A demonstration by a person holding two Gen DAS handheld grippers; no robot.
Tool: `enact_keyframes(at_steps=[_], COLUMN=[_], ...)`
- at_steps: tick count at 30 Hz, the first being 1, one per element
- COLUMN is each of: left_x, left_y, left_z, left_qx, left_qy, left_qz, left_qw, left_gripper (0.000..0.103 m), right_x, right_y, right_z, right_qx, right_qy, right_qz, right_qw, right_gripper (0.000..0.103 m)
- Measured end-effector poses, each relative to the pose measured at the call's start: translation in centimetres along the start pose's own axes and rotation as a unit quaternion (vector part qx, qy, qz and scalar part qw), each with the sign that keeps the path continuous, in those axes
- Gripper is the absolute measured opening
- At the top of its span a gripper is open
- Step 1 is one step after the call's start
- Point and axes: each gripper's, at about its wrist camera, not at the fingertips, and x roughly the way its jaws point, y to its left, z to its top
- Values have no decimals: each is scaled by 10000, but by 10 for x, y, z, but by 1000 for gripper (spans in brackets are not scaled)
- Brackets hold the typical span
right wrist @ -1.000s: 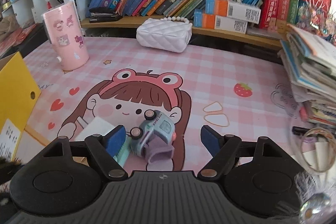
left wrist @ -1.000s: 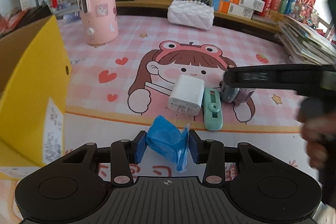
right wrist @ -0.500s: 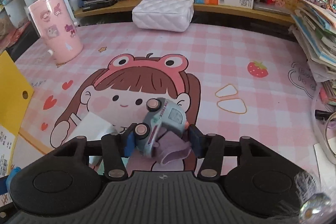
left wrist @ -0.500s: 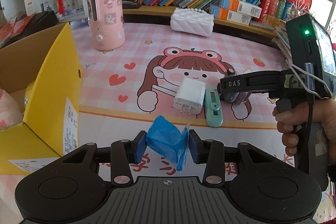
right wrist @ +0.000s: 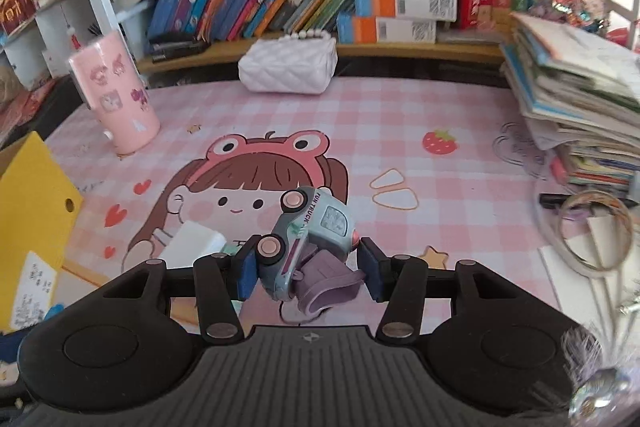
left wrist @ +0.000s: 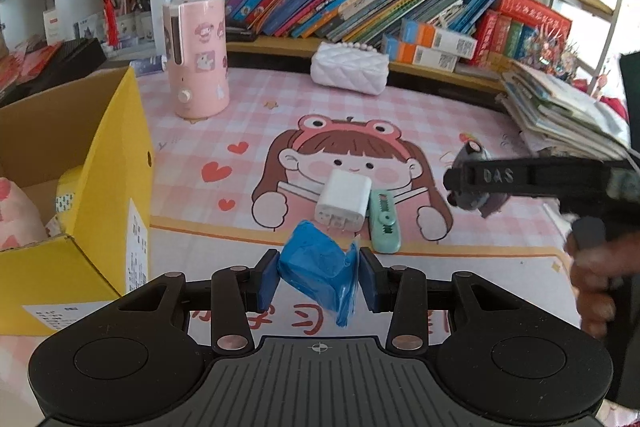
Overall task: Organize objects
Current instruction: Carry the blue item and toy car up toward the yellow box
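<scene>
Currently both loads are carried: a blue wrapper is clamped in the left tool, right of the yellow box; a toy truck is gripped by the right tool, farther right. Release over the box is probably required next.

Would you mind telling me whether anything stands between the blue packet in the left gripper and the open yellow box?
Nothing visible does. The left gripper grips the blue packet, and the yellow box stands open just to its left. The white charger and green clip lie ahead, off that path.
</scene>
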Motion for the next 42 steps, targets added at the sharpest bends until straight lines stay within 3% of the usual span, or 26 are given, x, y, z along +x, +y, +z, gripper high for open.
enact_keyframes(at_steps=[7,17,28,42], left_x=[-23,-64,-116,-173], left_y=[11,47,120,182], left_z=[-9,-35,-74,-105], left_qx=[-86,-222,-639,-674], left_qy=[-192,-418,-385,-563], left_qz=[-225,-347,-42,204], left_qw=[9995,9983,9972,9959], left_gripper=[40,40,39,39], right_x=[-48,-89,-129,-162], right_y=[19,74,158,235], right_z=[-25,-65,-110,-151], right_qx=[-156,-532,-1009,-1096], right_qy=[-151,-118,-64,-141], right_qz=[-78,-114,98,406], right_qw=[9997,9984,9948,9930], right_gripper=[48,48,48,48])
